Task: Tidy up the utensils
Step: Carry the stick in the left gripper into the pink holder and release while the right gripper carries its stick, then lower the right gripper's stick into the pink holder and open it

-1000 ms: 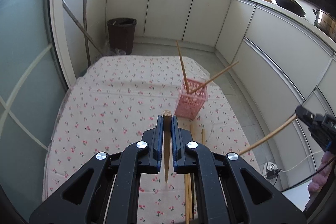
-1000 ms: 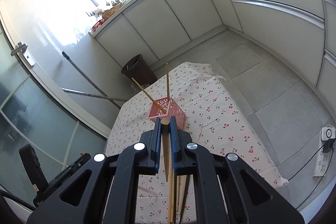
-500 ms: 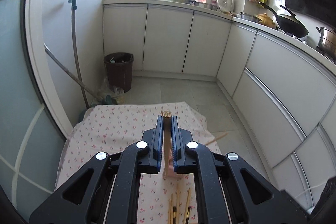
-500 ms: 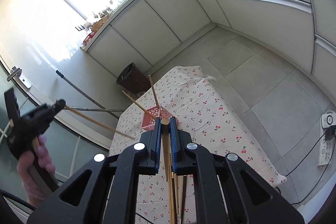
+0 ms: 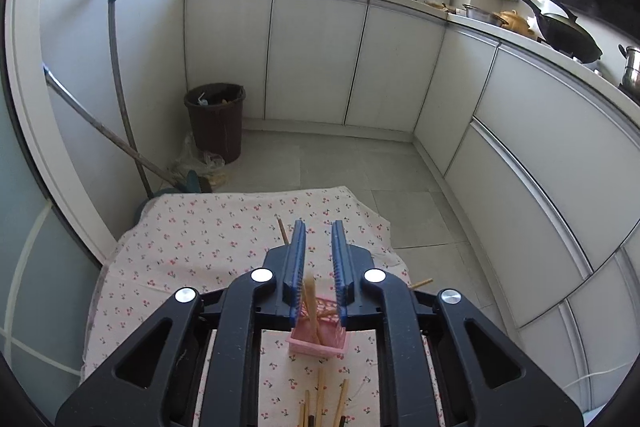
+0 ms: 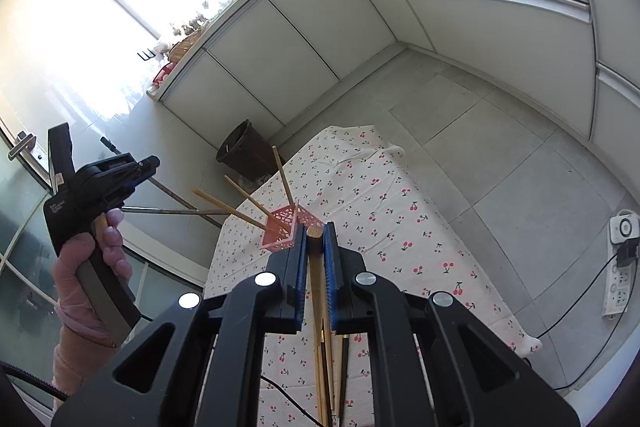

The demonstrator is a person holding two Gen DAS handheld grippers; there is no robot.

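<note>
1. Right gripper (image 6: pixel 315 247): jaws pinched on a wooden chopstick (image 6: pixel 316 267). Its round butt end sticks out just past the blue pads, and the shaft runs back down between the fingers.
2. Under the right gripper: loose chopsticks (image 6: pixel 326 367) lie flat on the cherry-print cloth (image 6: pixel 400 219) covering the worktop. A few tips of the same pile show at the bottom of the left wrist view (image 5: pixel 320 393).
3. Left gripper (image 5: pixel 318 259): jaws have just been opening and now stand apart with a clear gap. A blurred chopstick (image 5: pixel 309 297) shows in that gap, free of both pads, its lower end in the basket.
4. In the right wrist view the left gripper (image 6: pixel 150 163) is held up left of the basket, clear of it. A hand (image 6: pixel 94 267) in a pink glove grips its handle.
5. Pink basket (image 6: pixel 282 227): upright on the cloth, just beyond the right gripper tips; directly below the left gripper in its own view (image 5: pixel 318 341).
6. Three chopsticks lean out of the basket, top ends fanned up and to the left: (image 6: pixel 230 207), (image 6: pixel 250 197), (image 6: pixel 283 179).
7. Beyond the worktop: brown bin (image 5: pixel 215 119) on the tiled floor against white cabinets (image 5: pixel 316 55).
</note>
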